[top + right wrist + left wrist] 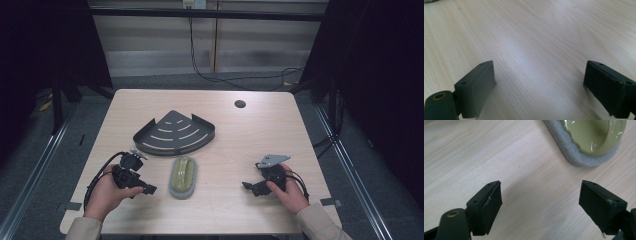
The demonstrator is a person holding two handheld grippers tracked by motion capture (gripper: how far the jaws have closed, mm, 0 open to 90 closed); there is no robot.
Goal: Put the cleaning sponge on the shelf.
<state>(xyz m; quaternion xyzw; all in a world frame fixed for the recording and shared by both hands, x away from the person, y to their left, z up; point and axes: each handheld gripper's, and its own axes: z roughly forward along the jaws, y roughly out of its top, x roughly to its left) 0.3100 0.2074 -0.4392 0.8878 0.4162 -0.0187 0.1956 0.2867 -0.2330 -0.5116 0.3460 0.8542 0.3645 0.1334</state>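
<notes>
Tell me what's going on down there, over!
Left gripper open, empty. Right gripper open, empty. Green scrubber lies between them, untouched. Dark corner shelf sits behind it, nothing in the way.

Brush (183, 176) lies on table (250, 140), just before rack (174, 133).

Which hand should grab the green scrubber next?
Probably the left gripper: it sits open right beside the scrubber, which shows just past its jaws. The right gripper, also open, is farther off.
</notes>
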